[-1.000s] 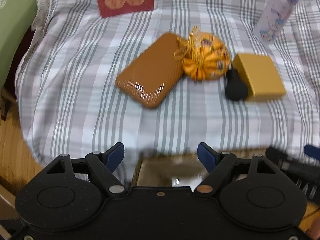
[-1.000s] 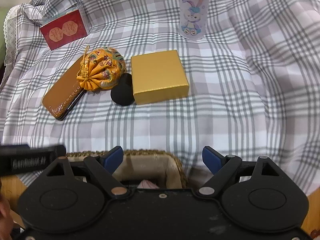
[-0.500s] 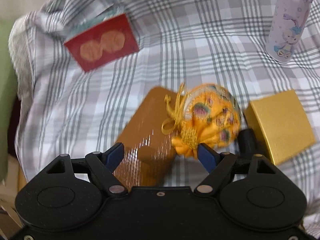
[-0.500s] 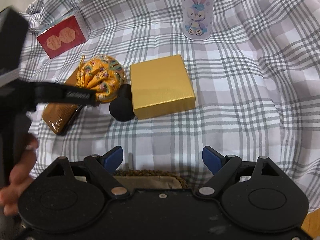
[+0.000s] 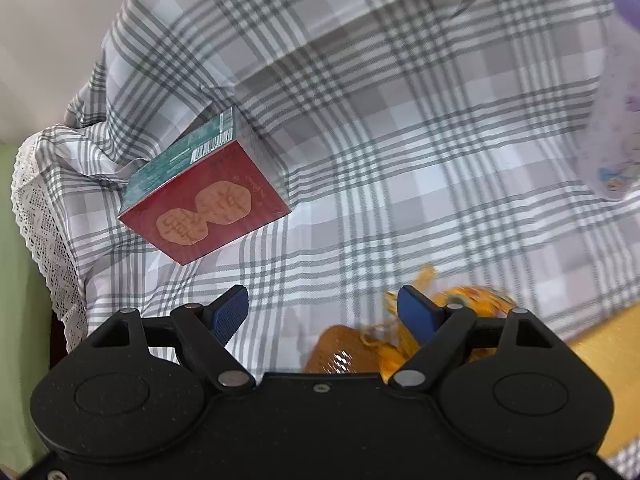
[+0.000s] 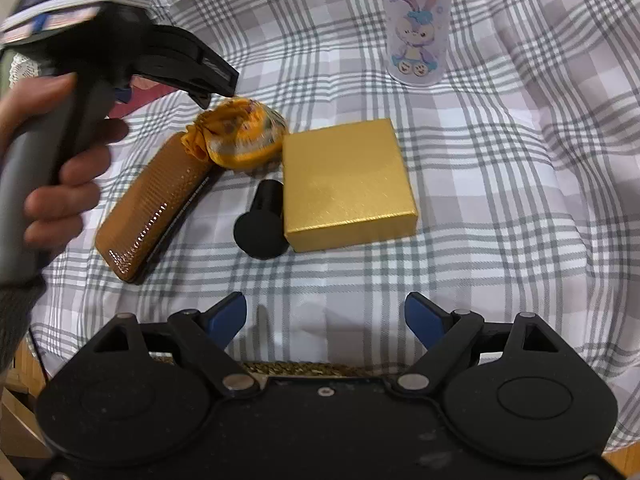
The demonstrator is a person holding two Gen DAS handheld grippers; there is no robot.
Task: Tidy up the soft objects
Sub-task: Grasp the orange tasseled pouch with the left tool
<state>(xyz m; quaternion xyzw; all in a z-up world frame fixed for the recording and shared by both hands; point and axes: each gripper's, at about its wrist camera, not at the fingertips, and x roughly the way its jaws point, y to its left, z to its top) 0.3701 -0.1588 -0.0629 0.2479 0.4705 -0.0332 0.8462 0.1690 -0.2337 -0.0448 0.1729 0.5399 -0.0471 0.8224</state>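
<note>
Right under the right gripper (image 6: 324,320) was bare plaid cloth (image 6: 500,208), and its blue pads were spread wide with nothing between them. A strip of wicker basket rim (image 6: 308,369) peeked out just below it. A bit further ahead sat a black funnel-shaped thing (image 6: 262,220) touching the gold box (image 6: 346,184), with a long orange case (image 6: 154,208) off to the left. The case's far end touched the soft orange pouch (image 6: 240,140), which looked like the only squishy thing there, so probably the target.

Over that pouch was the left gripper (image 5: 322,314), held in the person's left hand (image 6: 60,172), clearly the nearer tool. From its own camera the pouch lay low and to the right, blurry, mostly behind the right-hand pad rather than centred in the gap. The pads were well apart and weren't touching anything as far as I could tell. So I'd guess it needed to slide right before closing. No obvious long axis on the pouch, it's roundish with a gathered neck.

Further out were a red box (image 5: 204,208) to the left and a cartoon-bunny bottle (image 6: 418,28) at the back.
</note>
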